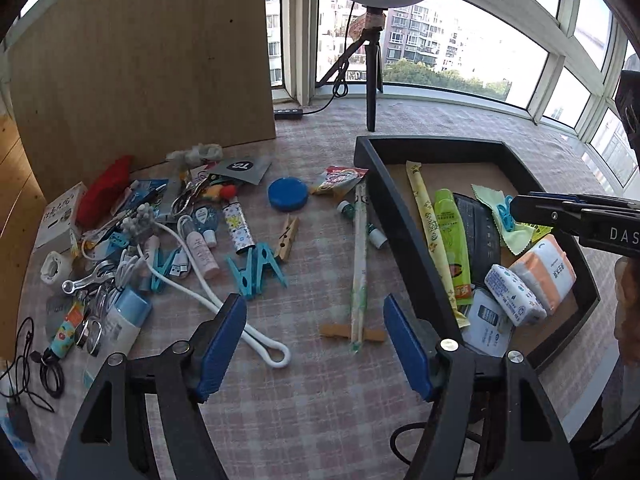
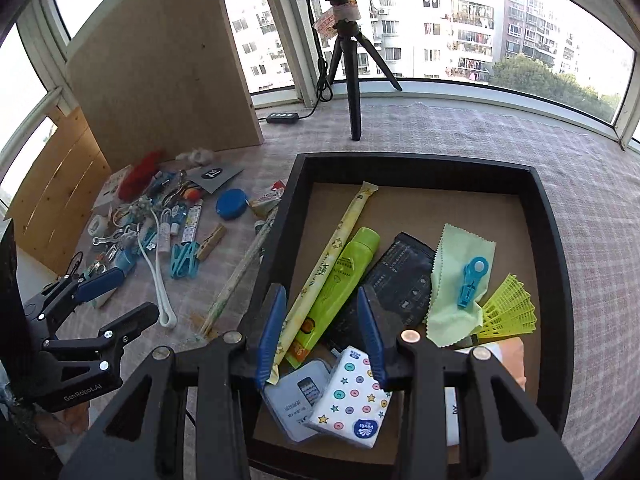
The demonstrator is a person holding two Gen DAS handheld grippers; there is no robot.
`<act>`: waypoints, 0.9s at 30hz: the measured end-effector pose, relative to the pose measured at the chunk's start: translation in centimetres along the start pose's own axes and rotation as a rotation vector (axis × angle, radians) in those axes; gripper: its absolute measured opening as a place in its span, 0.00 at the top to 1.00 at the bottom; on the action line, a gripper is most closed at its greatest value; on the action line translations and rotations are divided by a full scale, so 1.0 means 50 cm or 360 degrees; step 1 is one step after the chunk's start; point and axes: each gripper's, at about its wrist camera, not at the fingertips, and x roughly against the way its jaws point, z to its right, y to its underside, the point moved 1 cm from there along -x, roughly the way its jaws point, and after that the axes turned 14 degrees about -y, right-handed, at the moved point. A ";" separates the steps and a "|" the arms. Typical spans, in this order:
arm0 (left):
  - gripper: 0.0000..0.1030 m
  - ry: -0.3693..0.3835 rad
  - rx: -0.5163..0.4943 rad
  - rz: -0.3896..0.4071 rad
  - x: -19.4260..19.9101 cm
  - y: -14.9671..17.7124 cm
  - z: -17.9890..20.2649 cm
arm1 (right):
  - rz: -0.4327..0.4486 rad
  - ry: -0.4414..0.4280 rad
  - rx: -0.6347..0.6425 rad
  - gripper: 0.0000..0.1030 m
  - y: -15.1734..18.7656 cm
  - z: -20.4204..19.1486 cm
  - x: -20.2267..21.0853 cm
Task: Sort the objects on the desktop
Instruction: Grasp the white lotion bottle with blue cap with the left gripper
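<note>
A black tray on the checked cloth holds a green tube, a long yellow straw packet, a dark pouch, a green cloth with a blue clip, a yellow fan piece and tissue packs. My left gripper is open and empty over the cloth, near wrapped chopsticks and a white loop cable. My right gripper is open and empty above the tray's near end.
A heap of small items lies left: blue clips, a wooden peg, a blue round lid, small bottles, keys, a red object. A wooden board stands behind. A ring-light tripod stands at the back.
</note>
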 end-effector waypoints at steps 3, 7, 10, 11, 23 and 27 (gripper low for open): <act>0.34 -0.0053 0.0034 -0.0048 -0.008 0.052 -0.095 | -0.0044 -0.0049 0.0095 0.64 0.004 -0.082 -0.032; 0.34 -0.0129 0.0056 -0.0082 -0.024 0.121 -0.211 | -0.0123 -0.0123 0.0173 0.64 0.014 -0.190 -0.092; 0.32 -0.0159 0.0059 -0.0106 -0.044 0.164 -0.283 | -0.0186 -0.0169 0.0190 0.64 0.021 -0.261 -0.145; 0.32 -0.0162 0.0064 -0.0109 -0.052 0.177 -0.303 | -0.0206 -0.0184 0.0196 0.64 0.021 -0.283 -0.163; 0.30 -0.0117 -0.0001 -0.0078 -0.134 0.244 -0.398 | -0.0400 -0.0269 0.0383 0.64 -0.006 -0.460 -0.397; 0.30 -0.0053 0.0006 -0.0057 -0.152 0.235 -0.407 | -0.0460 -0.0265 0.0399 0.64 -0.024 -0.479 -0.463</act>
